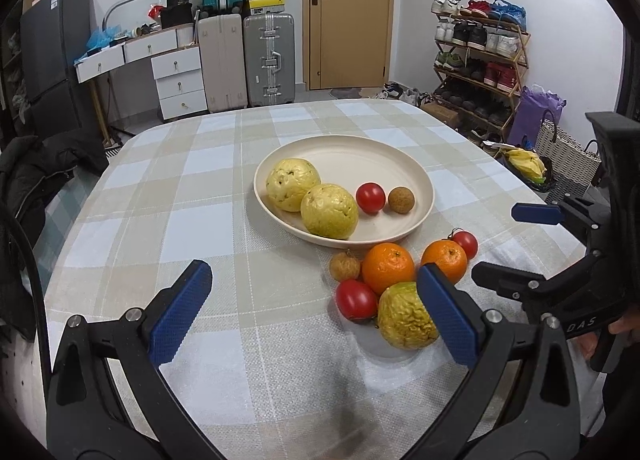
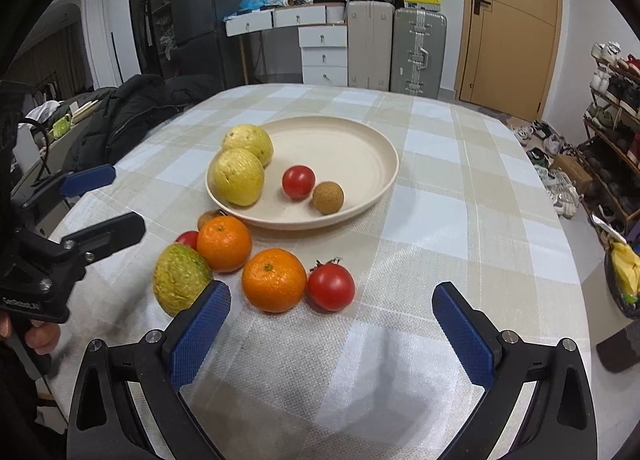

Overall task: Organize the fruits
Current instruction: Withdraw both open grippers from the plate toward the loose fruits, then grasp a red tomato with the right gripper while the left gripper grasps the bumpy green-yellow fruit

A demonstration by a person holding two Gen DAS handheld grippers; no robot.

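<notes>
**Loose fruit clustered just ahead of both claws, plate beyond**

Cream plate (image 1: 416, 176) mid-surface on the checked cloth (image 1: 160, 188). Already in it: two pale yellow guavas (image 1: 294, 184), one tomato (image 1: 370, 198), one small brown longan (image 1: 401, 200).

Still loose on the surface, just near-side of the plate rim: wrinkled yellow-green guava (image 2: 180, 284), two oranges (image 2: 274, 280), a stemmed tomato (image 2: 331, 287), a second tomato (image 1: 356, 299), a shrivelled brown fruit (image 1: 344, 266). Packed tight, most touching a neighbour.

Key relation: cluster lies between the two claws. From the left claw (image 1: 316, 310), wrinkled guava sits off to the right of centre, right up against the right-hand finger's pad (image 1: 448, 316), partly hidden behind it; contact not certain. No clear long axis, roughly round. From the right claw (image 2: 332, 330), nearest orange and stemmed tomato lie just ahead and a little left of the gap's middle; guava off its left finger.

Claw state: left spread wide, nothing between the pads. Right spread as wide as it goes, nothing gripped, bare cloth in the gap.

Judgement: right claw better lined up for orange or tomato; left nearer the guava but needs shifting rightward to straddle it. Neighbours likely to roll if nudged.
</notes>
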